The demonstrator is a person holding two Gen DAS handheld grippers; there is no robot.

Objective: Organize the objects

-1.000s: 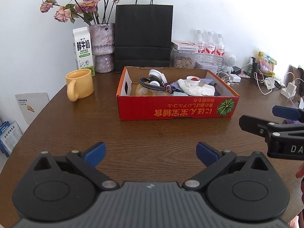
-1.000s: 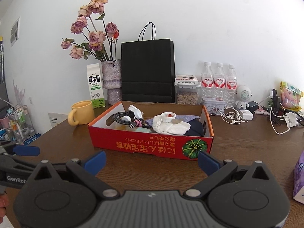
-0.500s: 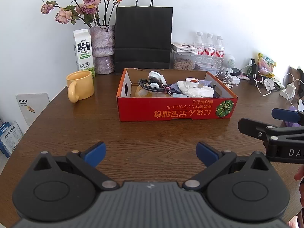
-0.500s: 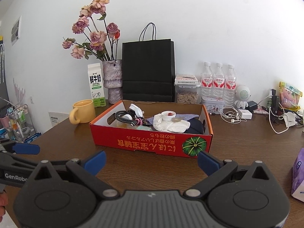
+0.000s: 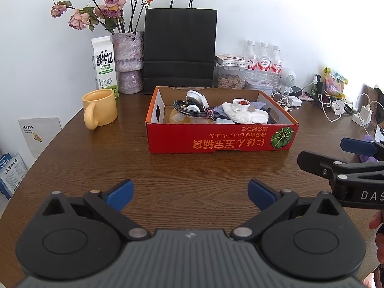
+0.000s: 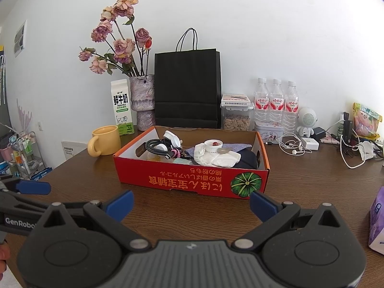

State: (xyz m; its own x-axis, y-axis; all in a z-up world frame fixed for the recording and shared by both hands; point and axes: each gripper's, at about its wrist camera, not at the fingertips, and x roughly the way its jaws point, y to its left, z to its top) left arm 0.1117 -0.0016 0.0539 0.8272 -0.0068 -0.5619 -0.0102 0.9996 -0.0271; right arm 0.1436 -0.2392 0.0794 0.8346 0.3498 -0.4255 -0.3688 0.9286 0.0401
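The left gripper [image 5: 190, 192] hovers over the near part of the desk [image 5: 192, 168], its blue-tipped fingers [image 5: 120, 190] spread wide and holding nothing. The right gripper [image 6: 191, 202] is likewise spread and empty.

The left wrist view shows the right gripper from the side at the right edge, with a fingertip of the person's hand [image 5: 375, 220] under it. The right wrist view shows the left gripper at the left edge instead. Only the right wrist view shows a purple pack [image 6: 376, 220] at the desk's right edge and a wire rack [image 6: 26, 153] beyond the left edge. Only the left wrist view shows a grey sign [image 5: 39, 135] and blue booklets [image 5: 10, 175] beyond the left edge.

The red box [image 5: 220, 141] sits in the middle of the desk, well apart from both grippers. In it lie a coiled black cable [image 5: 189, 110], a white round plug [image 5: 195, 96], a white crumpled cloth [image 5: 247, 116] with a small white dish [image 5: 241, 103] of something red on it, and dark fabric [image 6: 247, 158] at the right end.

A yellow mug [image 5: 100, 110] stands left of the box. Along the far edge stand a milk carton [image 5: 104, 66], a vase [image 5: 128, 62] of dried roses, a black bag [image 5: 180, 50], a clear jar [image 5: 230, 76] of nuts and three bottles [image 5: 264, 60].
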